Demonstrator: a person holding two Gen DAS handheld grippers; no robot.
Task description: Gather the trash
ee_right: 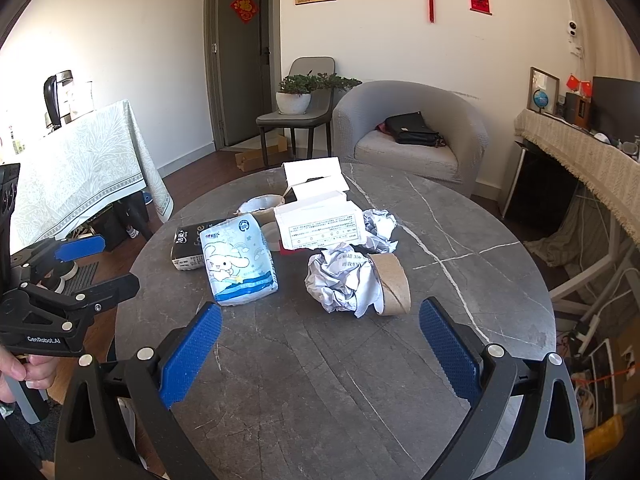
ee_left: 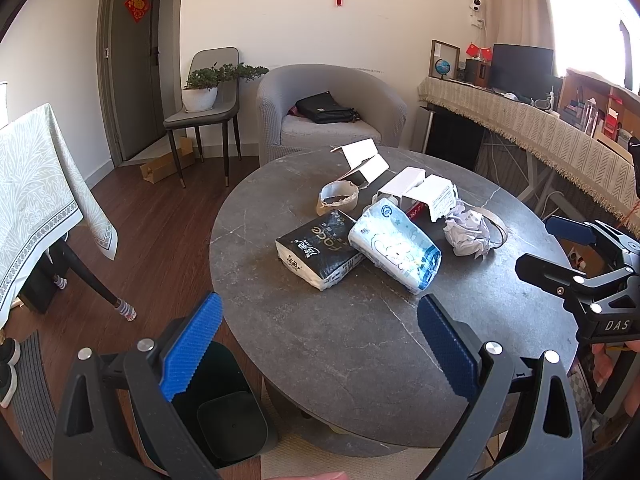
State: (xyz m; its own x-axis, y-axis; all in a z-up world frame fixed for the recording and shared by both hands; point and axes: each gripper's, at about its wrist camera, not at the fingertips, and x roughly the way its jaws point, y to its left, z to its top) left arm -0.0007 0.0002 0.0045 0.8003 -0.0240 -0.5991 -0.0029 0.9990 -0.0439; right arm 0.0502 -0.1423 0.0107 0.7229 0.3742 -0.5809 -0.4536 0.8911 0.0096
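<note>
Black tongs (ee_left: 318, 344), blue ribbed pads (ee_left: 192, 346), silver screws, "GenRobot.AI" marking

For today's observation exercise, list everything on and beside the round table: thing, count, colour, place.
Table: one, grey marble, centre.
Tissue packs: two, black and pale blue, table middle, touching.
Crumpled paper: two wads, white, right of the packs.
Tape cores: at least two, brown, one beside the wad, one behind the packs.
Boxes: several, white, opened, behind.
Bin: one, black, floor, left of table.
Left gripper: blue pads, open.
Right gripper: blue pads, open.
</note>
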